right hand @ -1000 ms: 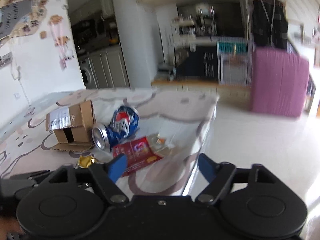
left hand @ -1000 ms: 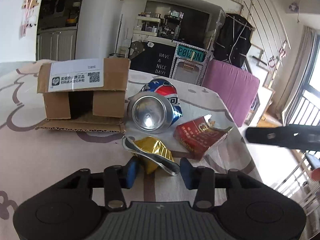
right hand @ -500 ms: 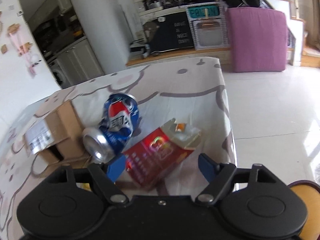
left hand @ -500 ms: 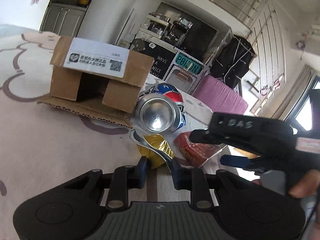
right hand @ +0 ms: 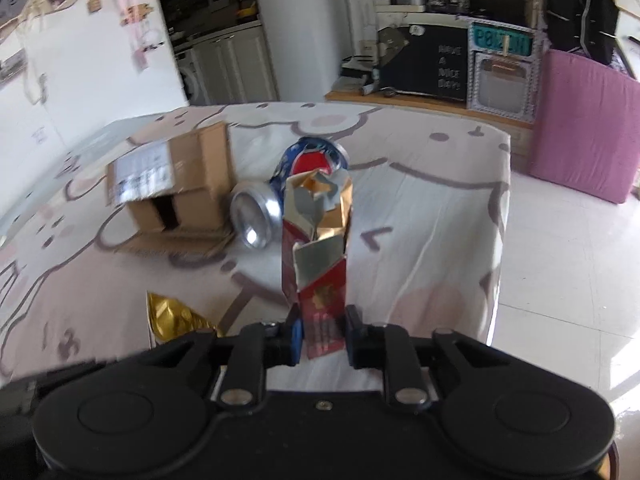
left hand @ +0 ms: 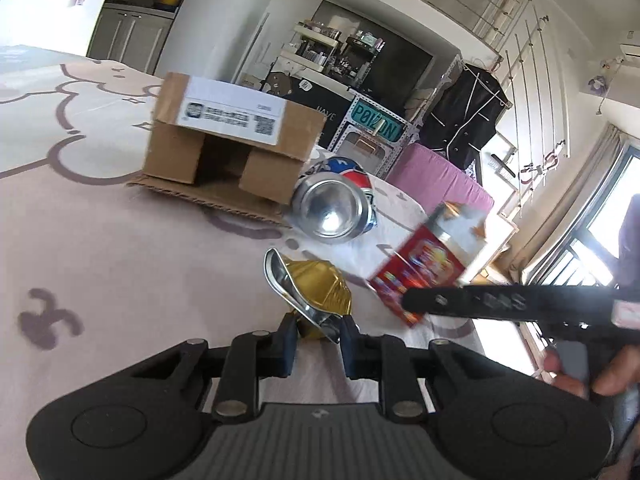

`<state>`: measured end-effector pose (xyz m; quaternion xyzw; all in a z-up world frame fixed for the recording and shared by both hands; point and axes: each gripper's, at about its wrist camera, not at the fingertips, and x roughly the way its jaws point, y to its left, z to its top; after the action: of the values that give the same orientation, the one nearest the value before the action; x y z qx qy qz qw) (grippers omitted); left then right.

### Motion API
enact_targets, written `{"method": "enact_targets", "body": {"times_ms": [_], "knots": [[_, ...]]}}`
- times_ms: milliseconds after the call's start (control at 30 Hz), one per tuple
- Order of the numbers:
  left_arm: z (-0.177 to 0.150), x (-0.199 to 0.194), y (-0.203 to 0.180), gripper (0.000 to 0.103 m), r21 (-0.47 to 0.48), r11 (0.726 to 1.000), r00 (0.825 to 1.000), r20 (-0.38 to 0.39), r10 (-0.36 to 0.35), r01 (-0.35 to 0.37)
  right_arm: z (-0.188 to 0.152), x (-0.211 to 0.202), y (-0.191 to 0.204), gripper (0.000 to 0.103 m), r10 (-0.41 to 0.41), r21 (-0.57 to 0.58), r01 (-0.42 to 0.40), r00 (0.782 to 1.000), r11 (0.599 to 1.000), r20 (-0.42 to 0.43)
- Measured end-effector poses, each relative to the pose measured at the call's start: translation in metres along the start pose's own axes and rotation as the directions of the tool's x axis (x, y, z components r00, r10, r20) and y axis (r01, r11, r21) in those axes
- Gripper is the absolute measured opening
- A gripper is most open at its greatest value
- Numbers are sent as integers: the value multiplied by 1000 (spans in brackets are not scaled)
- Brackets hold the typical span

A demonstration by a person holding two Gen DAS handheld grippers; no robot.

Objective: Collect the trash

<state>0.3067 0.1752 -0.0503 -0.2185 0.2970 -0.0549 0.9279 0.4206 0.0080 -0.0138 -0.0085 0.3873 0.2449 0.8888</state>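
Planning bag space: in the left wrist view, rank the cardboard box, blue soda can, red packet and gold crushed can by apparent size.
1. cardboard box
2. blue soda can
3. red packet and gold crushed can: they look alike, and the gold one is nearer, so I leave them unranked.

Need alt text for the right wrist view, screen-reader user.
The right gripper is shut on a torn red carton, held upright above a table with a cartoon-print cloth. Behind it lie a crushed blue soda can and an open cardboard box; a crumpled gold can sits lower left.
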Motion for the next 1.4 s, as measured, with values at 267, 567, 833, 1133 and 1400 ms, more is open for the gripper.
{"method": "enact_targets", "body": {"times_ms": [267,567,833,1133,1400], "knots": [[-1,-22,8,23,16,1000,1000,-6,6,-6,-29,-51,8,21,242,-100,-259,957,961,-159],[-30,-29,-23,22,94,992,995,-64,-77,83,-42,-59,3,32,293,-117,-328,925,938,-243],[-40,-29,-35,22,116,987,990,-91,-105,115,-36,-64,-8,67,182,-47,-189,975,981,-127],[-40,-38,-28,19,97,993,996,-55,-64,69,-58,-61,2,82,55,209,-36,994,977,-90],[-36,-47,-17,11,82,996,999,-37,-13,16,-70,-55,27,77,-100,216,107,994,971,-45]]}}
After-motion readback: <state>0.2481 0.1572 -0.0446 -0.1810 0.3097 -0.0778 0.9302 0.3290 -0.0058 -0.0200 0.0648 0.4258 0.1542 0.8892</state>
